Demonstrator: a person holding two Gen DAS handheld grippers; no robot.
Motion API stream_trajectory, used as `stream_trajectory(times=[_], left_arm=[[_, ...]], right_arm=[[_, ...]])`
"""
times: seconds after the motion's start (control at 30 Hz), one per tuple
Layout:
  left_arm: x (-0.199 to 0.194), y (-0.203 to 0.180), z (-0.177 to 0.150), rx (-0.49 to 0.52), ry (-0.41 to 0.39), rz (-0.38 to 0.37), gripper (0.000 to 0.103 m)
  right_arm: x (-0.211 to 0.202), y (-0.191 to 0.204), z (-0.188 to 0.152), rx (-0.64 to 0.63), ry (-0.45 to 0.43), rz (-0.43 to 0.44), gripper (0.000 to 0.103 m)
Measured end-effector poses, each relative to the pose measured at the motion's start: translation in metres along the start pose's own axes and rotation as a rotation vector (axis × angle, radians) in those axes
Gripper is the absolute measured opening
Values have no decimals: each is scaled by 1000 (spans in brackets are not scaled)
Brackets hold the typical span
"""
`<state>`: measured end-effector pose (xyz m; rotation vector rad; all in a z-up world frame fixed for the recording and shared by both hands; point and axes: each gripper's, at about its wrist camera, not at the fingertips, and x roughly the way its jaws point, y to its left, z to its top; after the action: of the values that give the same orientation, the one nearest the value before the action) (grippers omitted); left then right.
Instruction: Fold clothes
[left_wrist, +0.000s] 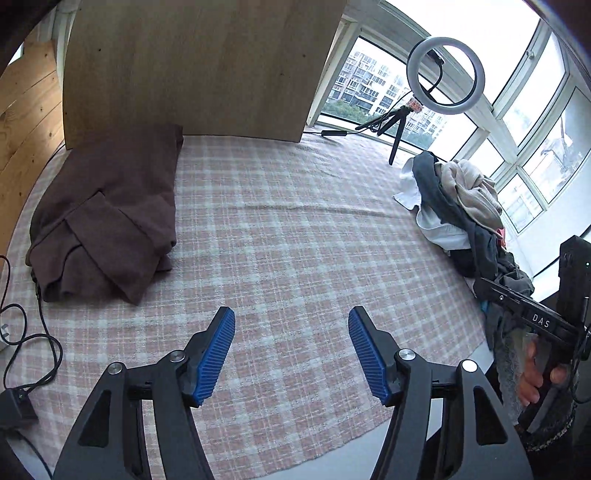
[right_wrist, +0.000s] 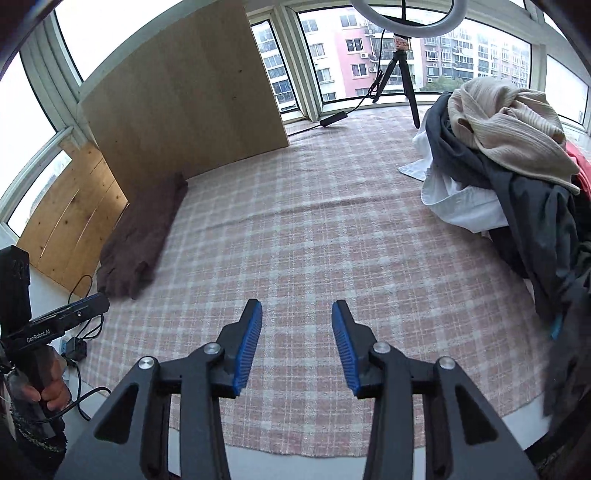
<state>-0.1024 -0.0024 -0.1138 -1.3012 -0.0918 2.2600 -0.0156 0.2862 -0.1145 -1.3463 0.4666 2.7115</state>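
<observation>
Off to the left of the left gripper (left_wrist: 291, 345), a brown garment (left_wrist: 107, 218) is seen lying folded on the checked cloth (left_wrist: 280, 229). Both jaws are spread wide and nothing is held; the right gripper (right_wrist: 297, 341) is likewise open and empty. To its right, the pile of clothes (right_wrist: 517, 166) is waiting. One piece, probably the cream one on top, is best pinched at an edge and lifted clear before being spread. The pile's far side is cut off, and lower layers cannot be made out.

matt woven checked cloth (left_wrist: 295, 229)
</observation>
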Motion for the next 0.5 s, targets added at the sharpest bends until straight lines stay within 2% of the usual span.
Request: stream_trajectory(times=[0.1, 0.13, 0.2, 0.33, 0.5], left_arm=[[-16, -8, -6, 17, -34, 65, 75], [-22, -10, -10, 14, -43, 90, 75], [-33, -13, -18, -3, -59, 140, 75], [-53, -18, -36, -56, -84, 235, 76], [-82, -14, -71, -248, -94, 258, 76]], right_arm=[[-13, 10, -5, -32, -14, -19, 42], [-17, 14, -7, -50, -20, -25, 43], [-27, 21, -11, -97, -39, -45, 52], [-48, 31, -22, -198, -86, -56, 55], [-71, 26, -39, -282, -105, 1, 56]])
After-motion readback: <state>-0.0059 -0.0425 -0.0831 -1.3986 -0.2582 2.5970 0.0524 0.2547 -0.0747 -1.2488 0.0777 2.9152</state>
